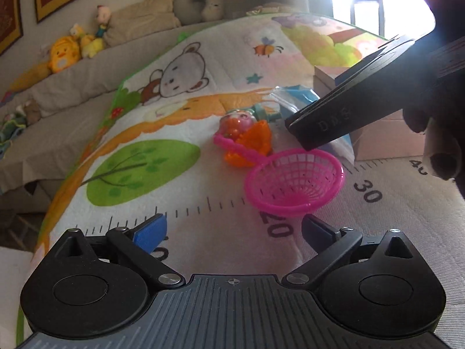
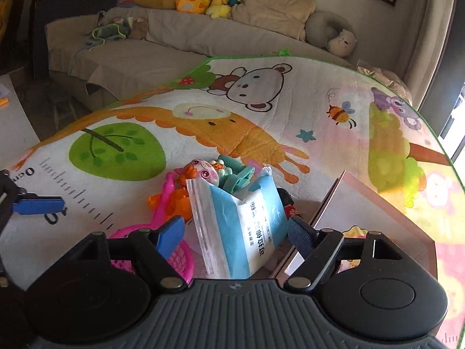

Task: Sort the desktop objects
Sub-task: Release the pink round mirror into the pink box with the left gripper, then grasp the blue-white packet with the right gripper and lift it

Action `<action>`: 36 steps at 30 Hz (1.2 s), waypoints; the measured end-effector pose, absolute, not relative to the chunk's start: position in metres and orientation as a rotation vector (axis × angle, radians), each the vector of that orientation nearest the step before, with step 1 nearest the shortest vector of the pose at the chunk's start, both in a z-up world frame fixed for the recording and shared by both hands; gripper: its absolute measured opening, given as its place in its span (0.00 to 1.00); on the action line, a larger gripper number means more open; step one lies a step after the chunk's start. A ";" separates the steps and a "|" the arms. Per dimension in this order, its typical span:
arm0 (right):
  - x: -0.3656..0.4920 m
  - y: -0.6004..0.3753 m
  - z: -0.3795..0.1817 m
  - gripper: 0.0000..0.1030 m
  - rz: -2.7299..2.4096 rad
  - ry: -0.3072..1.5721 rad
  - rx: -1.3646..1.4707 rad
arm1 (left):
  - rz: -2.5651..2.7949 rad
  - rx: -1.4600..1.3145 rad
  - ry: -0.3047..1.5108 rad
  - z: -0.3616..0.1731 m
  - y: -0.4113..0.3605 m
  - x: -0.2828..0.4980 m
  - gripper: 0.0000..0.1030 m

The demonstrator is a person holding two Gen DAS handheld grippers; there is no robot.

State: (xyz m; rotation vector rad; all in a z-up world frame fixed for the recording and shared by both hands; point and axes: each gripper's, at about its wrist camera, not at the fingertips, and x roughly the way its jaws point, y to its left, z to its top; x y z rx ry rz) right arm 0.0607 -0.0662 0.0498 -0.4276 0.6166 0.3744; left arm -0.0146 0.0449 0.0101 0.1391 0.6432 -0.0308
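While the small toys are still lying heaped on the cartoon-printed play mat [image 1: 180, 67], nothing is being held: the left gripper [image 1: 232, 229] is being hovered agape before the pink plastic mesh basket [image 1: 293, 183], and the right gripper [image 2: 237, 231], parted, is being lined up on the blue-and-white plastic packet [image 2: 247, 221].

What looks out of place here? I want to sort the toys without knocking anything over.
The blue-and-white pouch stands propped on its edge against the cardboard box rather than lying flat. The pink basket sits tilted on the mat, its long handle running under the orange toy. Nothing looks spilled or broken.
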 end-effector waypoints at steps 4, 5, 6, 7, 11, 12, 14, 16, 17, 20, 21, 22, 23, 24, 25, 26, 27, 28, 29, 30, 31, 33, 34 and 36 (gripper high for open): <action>0.093 -0.056 0.034 0.72 0.291 0.668 -0.456 | -0.049 0.097 0.614 0.012 0.051 -0.020 1.00; 0.098 -0.058 0.032 0.55 0.283 0.686 -0.446 | -0.057 0.093 0.614 0.012 0.051 -0.021 1.00; 0.101 -0.060 0.033 0.48 0.278 0.705 -0.434 | -0.063 0.090 0.613 0.012 0.051 -0.021 1.00; 0.101 -0.062 0.035 0.44 0.269 0.707 -0.422 | -0.066 0.087 0.611 0.012 0.051 -0.021 1.00; 0.078 -0.079 0.060 0.38 0.309 0.681 -0.348 | -0.068 0.072 0.616 0.012 0.052 -0.019 1.00; 0.068 -0.085 0.069 0.38 0.339 0.677 -0.310 | -0.067 0.070 0.618 0.011 0.052 -0.019 1.00; 0.041 -0.100 0.089 0.38 0.418 0.648 -0.239 | -0.063 0.068 0.625 0.011 0.052 -0.017 1.00; 0.015 -0.116 0.102 0.38 0.470 0.621 -0.195 | -0.057 0.069 0.632 0.010 0.051 -0.016 1.00; 0.005 -0.124 0.104 0.38 0.482 0.619 -0.177 | -0.052 0.073 0.635 0.010 0.051 -0.016 1.00; -0.020 -0.154 0.099 0.38 0.490 0.661 -0.090 | -0.040 0.085 0.640 0.011 0.049 -0.016 1.00; -0.026 -0.164 0.093 0.38 0.488 0.685 -0.053 | -0.034 0.089 0.643 0.011 0.048 -0.015 1.00; -0.030 -0.176 0.086 0.39 0.485 0.713 0.000 | -0.029 0.089 0.648 0.011 0.048 -0.015 1.00; -0.033 -0.188 0.077 0.39 0.481 0.746 0.058 | -0.028 0.081 0.655 0.012 0.047 -0.014 1.00; -0.035 -0.198 0.067 0.39 0.479 0.777 0.110 | -0.033 0.070 0.663 0.013 0.047 -0.013 1.00; -0.037 -0.208 0.056 0.39 0.472 0.808 0.162 | -0.040 0.061 0.667 0.015 0.045 -0.013 1.00; -0.038 -0.215 0.048 0.40 0.461 0.823 0.195 | -0.050 0.055 0.668 0.018 0.043 -0.014 1.00; -0.040 -0.223 0.039 0.41 0.438 0.834 0.227 | -0.059 0.056 0.663 0.020 0.040 -0.015 1.00; -0.042 -0.228 0.033 0.44 0.405 0.838 0.240 | -0.065 0.062 0.657 0.023 0.038 -0.016 1.00; -0.045 -0.232 0.028 0.51 0.369 0.828 0.240 | -0.073 0.069 0.649 0.025 0.035 -0.018 1.00; -0.047 -0.236 0.027 0.54 0.338 0.814 0.236 | -0.082 0.076 0.642 0.027 0.032 -0.019 1.00; -0.050 -0.239 0.026 0.60 0.305 0.793 0.226 | -0.091 0.079 0.637 0.029 0.030 -0.020 1.00; -0.055 -0.244 0.028 0.68 0.244 0.750 0.187 | -0.105 0.076 0.637 0.031 0.026 -0.021 1.00; -0.058 -0.246 0.030 0.74 0.212 0.729 0.160 | -0.113 0.072 0.640 0.031 0.024 -0.020 1.00; -0.060 -0.249 0.030 0.81 0.172 0.701 0.127 | -0.137 0.066 0.653 0.031 0.018 -0.015 1.00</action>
